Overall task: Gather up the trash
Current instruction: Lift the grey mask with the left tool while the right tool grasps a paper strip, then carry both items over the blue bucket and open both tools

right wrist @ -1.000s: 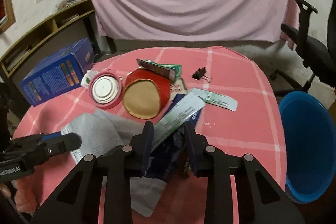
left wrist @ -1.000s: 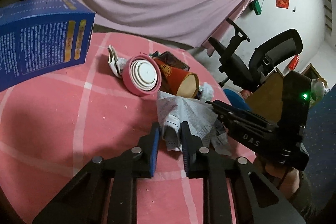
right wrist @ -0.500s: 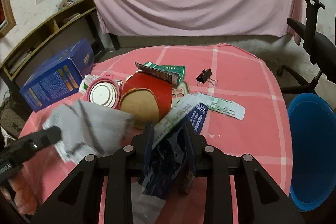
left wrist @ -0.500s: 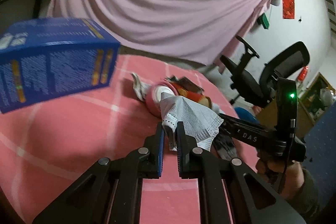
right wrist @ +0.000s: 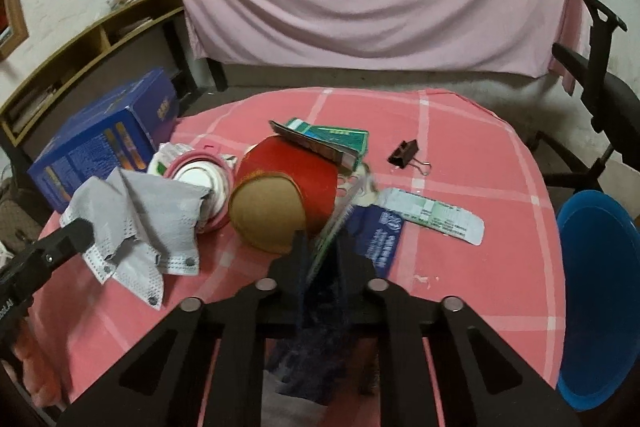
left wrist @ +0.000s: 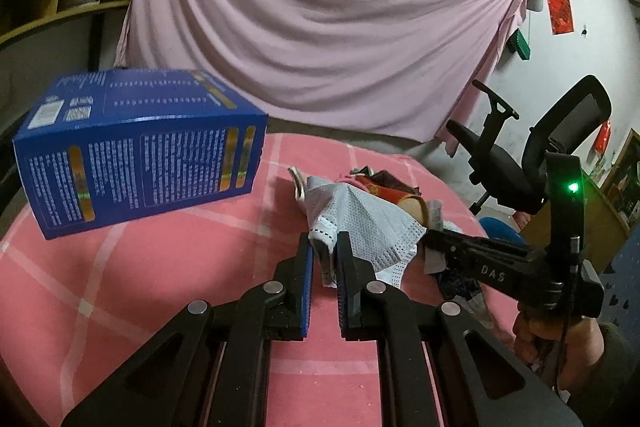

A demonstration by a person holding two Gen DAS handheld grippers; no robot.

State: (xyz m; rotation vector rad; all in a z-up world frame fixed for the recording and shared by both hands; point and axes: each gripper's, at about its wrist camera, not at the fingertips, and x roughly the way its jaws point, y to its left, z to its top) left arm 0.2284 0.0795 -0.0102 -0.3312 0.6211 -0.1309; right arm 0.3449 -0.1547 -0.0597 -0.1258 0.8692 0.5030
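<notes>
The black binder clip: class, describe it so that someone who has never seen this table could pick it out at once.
Start at the round table under the pink checked cloth. Toward its far side, right of the red cup and the green packet leaning on it, lies the black binder clip alone on bare cloth. It is the only small black metal thing there, with wire handles folded out; everything near it is paper, card or wrapper.

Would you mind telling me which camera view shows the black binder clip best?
The right wrist view: the black binder clip lies in plain sight on the pink checked tablecloth, right of the green packet. The left wrist view does not show it.
</notes>
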